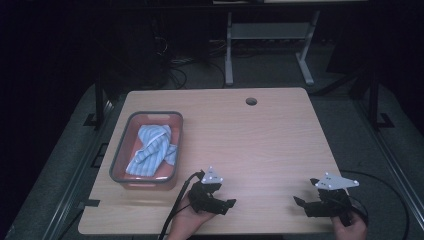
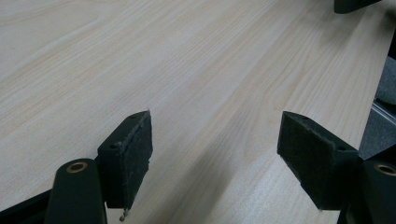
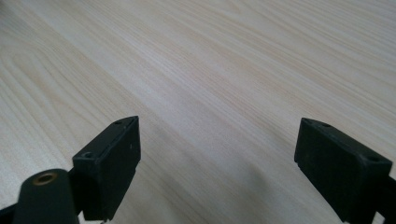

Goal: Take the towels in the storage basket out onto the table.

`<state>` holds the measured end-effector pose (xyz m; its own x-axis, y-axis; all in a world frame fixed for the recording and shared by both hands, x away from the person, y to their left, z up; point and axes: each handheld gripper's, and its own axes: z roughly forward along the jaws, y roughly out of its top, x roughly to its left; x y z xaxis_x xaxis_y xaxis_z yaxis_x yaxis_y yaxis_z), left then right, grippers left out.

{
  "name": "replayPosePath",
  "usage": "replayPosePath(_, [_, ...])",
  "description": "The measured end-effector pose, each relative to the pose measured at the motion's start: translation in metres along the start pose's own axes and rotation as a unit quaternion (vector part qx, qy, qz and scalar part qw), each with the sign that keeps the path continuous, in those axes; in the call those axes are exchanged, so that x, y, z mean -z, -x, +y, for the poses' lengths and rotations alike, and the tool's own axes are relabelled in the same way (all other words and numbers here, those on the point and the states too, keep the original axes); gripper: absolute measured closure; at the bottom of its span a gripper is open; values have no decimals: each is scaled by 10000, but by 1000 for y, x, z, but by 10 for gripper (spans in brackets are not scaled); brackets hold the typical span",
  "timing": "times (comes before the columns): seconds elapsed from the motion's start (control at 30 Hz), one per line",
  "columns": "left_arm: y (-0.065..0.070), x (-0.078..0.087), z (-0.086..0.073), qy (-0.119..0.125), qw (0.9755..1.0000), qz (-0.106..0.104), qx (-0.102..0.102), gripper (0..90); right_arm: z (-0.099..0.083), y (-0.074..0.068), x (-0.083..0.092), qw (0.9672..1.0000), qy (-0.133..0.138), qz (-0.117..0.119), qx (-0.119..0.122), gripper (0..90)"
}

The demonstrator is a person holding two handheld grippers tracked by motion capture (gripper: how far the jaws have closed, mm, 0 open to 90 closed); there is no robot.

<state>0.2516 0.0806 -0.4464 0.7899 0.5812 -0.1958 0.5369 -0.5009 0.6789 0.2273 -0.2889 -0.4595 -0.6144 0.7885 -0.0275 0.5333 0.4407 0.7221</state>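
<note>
While the striped cloth (image 1: 150,150) lies crumpled inside the grey bin (image 1: 118,150) at the table's (image 1: 260,145) left, the left gripper (image 1: 227,204) and right gripper (image 1: 298,201) rest near the front edge, well apart from it, jaws spread, holding nothing.

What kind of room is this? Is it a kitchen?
Probably a lab or workshop, not a kitchen: a bare wooden table with a cable hole, cables on the floor behind it, and a grey bin holding a striped cloth.
</note>
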Motion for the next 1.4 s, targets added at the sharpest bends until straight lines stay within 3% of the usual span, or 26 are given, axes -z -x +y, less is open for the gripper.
replayPosePath(0.67, [0,1,1,-31,10000,43,-12,256,2,-1,-2,10000,-22,27,17,139])
replayPosePath(0.97, [-6,-1,4,-93,9999,89,5,257,2,-1,-2,10000,-21,22,-3,138])
replayPosePath(1.23, [-8,-1,8,-100,9999,53,-35,256,1,-3,-1,10000,-8,-20,15,139])
replayPosePath(1.4, [-8,-2,15,-118,9999,-101,-41,258,0,-2,-1,10000,-2,-37,-47,139])
